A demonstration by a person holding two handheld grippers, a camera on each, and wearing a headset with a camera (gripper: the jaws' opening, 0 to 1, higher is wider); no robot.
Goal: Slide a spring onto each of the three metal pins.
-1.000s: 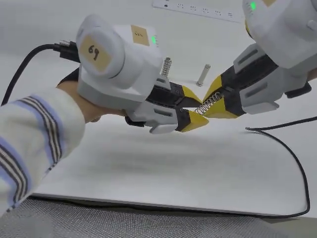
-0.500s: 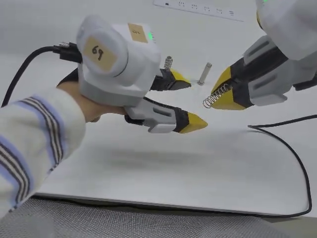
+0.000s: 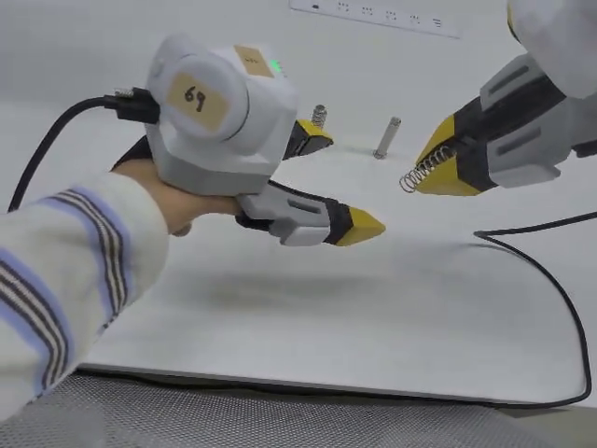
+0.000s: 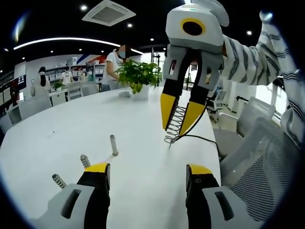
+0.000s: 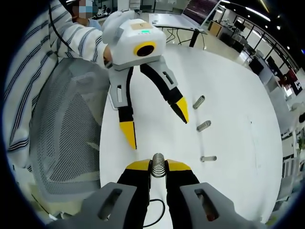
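My right gripper [image 3: 431, 161] hangs at the upper right above the white table [image 3: 280, 317], shut on a small steel spring [image 3: 420, 171] that juts out past its yellow tips. My left gripper [image 3: 343, 182] is open wide, with nothing between its jaws, a short way left of the spring. Behind them stand a bare metal pin [image 3: 387, 137] and a pin wearing a spring [image 3: 319, 116], partly hidden by the left upper jaw. In the right gripper view the held spring [image 5: 158, 164] sits between my shut jaws, beyond it two sprung pins [image 5: 198, 101] [image 5: 204, 126] and the bare pin [image 5: 208, 158].
A black cable [image 3: 550, 280] loops over the table at the right. A white power strip [image 3: 373, 17] lies at the far edge. A mesh chair [image 5: 62, 119] stands by the near edge. A potted plant [image 4: 138, 76] sits further down the table.
Both grippers were together at the spring. The left gripper has opened wide and let go; the right gripper has drawn away to the right and upward with the spring.
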